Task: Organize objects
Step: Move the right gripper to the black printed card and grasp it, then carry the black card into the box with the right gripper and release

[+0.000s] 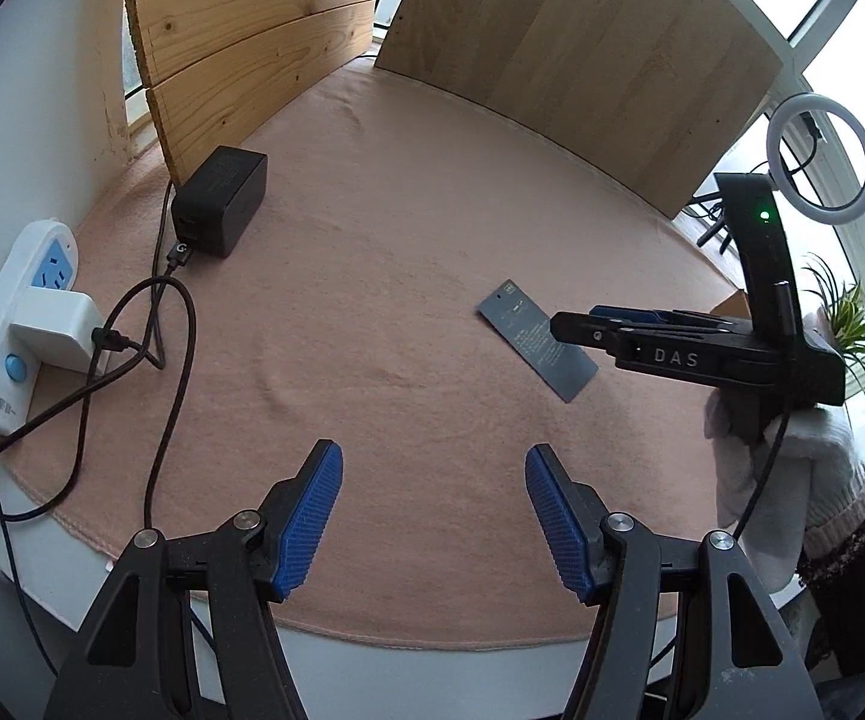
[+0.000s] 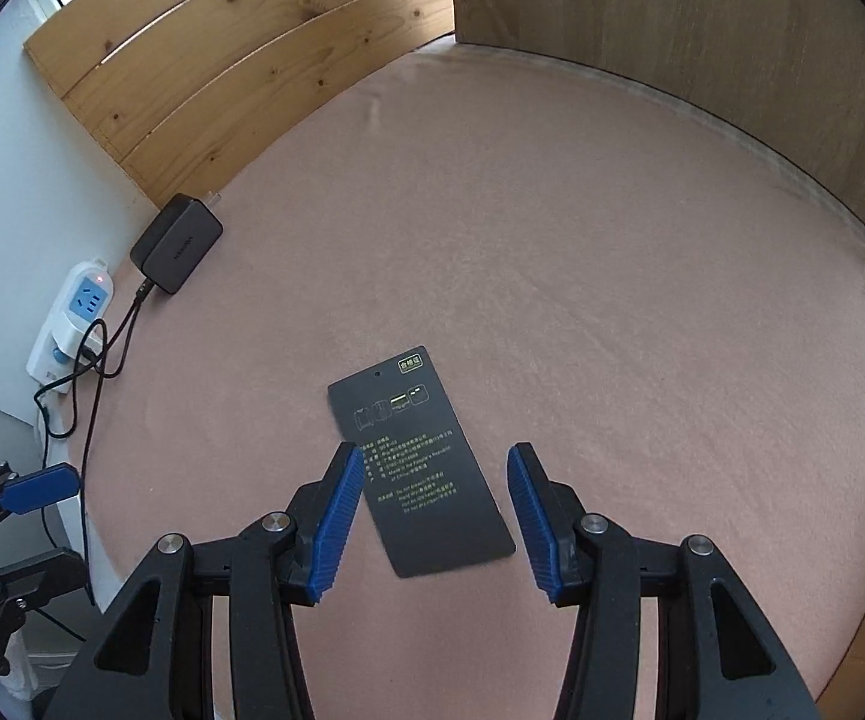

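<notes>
Card [image 2: 420, 462] flat on cloth [image 2: 612, 300] | right gripper [image 2: 435, 510] low over it (fingers spread) | left gripper [image 1: 432, 516] spread, empty

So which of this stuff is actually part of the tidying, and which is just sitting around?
Part of the job:
- black card, flat on the pink cloth
- right gripper, open over the card
- left gripper, open, nothing between its fingers

Just lying about:
- black charger and its cable
- white power strip
- ring light
- potted plant

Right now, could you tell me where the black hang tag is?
The black hang tag lies flat on the pink cloth, right-centre in the left wrist view, beneath the open right gripper.
</notes>
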The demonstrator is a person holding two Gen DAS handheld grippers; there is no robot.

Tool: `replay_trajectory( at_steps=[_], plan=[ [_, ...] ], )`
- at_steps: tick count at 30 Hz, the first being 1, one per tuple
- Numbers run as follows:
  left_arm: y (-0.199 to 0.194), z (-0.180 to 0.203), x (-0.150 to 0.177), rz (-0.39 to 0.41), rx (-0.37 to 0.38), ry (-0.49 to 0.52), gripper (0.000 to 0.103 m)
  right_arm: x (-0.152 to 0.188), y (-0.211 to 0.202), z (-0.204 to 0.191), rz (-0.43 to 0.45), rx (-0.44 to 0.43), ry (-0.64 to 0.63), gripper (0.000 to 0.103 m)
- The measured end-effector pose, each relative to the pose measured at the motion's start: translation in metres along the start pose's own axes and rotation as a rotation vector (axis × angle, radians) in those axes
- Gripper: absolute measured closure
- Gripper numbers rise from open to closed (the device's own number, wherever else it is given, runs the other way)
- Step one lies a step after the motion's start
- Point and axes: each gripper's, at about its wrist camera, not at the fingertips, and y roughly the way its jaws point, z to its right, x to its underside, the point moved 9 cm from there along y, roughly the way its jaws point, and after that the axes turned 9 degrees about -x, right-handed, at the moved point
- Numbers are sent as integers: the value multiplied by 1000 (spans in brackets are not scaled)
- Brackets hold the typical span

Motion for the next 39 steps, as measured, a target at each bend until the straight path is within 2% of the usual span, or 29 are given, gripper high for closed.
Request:
replay_trajectory(
  at_steps=[7,14,18,24,29,34,39],
  plan=[
    [4,0,-10,-4,2,23,36,-7,19,8,-31,-30,38,56],
    [9,4,-20,-19,19,35,36,1,21,-9,-83,-100,20,53],
    [13,7,-21,-28,31,34,36,9,24,-19,-113,-3,-95,53],
    [17,9,-20,-37,37,30,36,17,28,-28,-143,88,-215,52],
    [19,13,-20,-38,44,26,36,18,23,-22,-135,91,-184,57],
    [23,21,-23,-41,52,35,36,24,13,-11,-112,75,-120,57],
    [27,37,-23,-46,68,55,36,31,-6,6,-54,69,-28,57]
  ],
)
